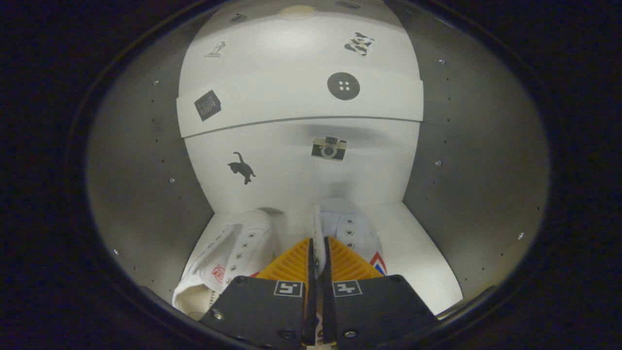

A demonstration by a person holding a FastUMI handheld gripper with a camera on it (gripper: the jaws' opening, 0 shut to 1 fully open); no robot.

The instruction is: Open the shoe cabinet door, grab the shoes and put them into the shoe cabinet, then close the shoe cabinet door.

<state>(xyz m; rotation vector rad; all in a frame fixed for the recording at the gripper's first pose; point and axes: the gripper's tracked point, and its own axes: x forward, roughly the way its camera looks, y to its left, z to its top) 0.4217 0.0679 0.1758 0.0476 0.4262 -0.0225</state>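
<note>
Hand-held gripper (317, 250) reaching level into the shoe cabinet (486, 160), fingers pinched narrowly on the right white canvas sneaker's (352, 231) collar; left sneaker (233, 253) lies just beside; smooth back panel (291, 170) bears stickers.

We see our gripper (317, 255): two flat mounting plates, each bearing square coded marker and screws; ribbed, wedge-shaped fingers (291, 265) ahead of plates.
</note>
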